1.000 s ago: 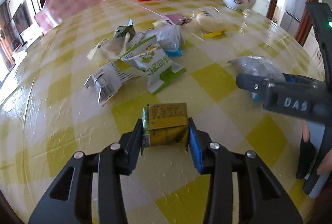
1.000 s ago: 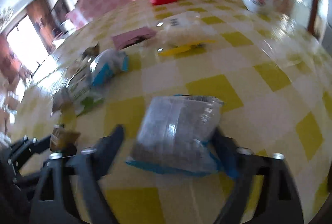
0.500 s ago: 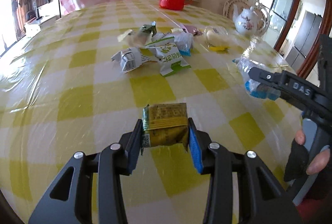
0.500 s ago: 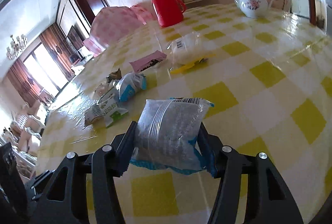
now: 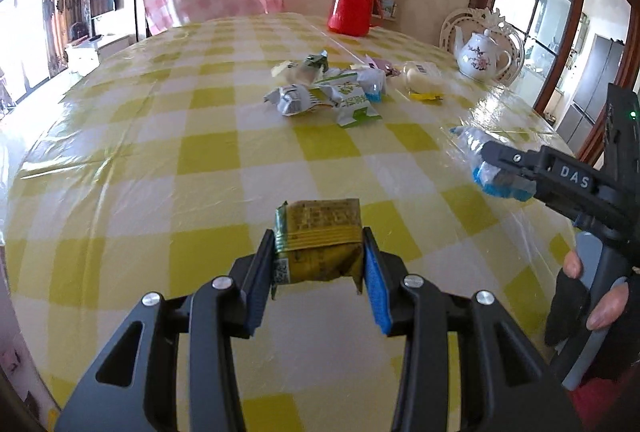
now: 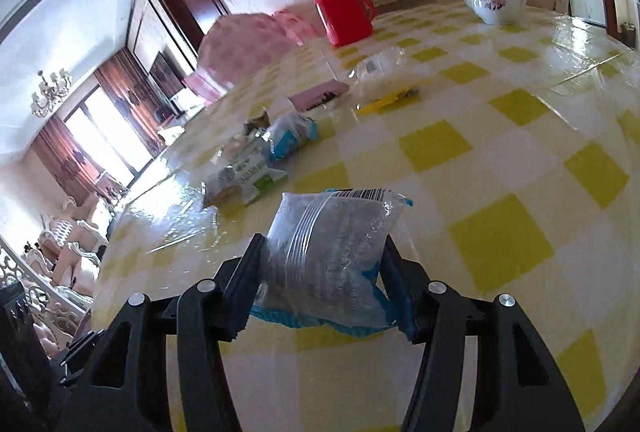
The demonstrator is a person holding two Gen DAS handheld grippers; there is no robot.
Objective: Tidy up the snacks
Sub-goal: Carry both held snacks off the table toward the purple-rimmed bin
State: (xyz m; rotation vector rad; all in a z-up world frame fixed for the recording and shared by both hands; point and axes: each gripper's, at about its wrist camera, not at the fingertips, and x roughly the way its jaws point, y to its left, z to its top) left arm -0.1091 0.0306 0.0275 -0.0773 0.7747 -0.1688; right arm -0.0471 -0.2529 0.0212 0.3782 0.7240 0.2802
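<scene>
Snack packets sit clamped between each gripper's jaws.

Sunlit windows, yellow-checked table

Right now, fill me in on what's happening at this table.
A person is sorting snacks with a handheld tool in each hand. The left tool is clamped on an olive-green snack packet, held above the yellow checked tablecloth. The right tool grips a clear packet with blue edging. A loose pile of snacks lies mid-table, with a red flask and a white teapot beyond.
</scene>
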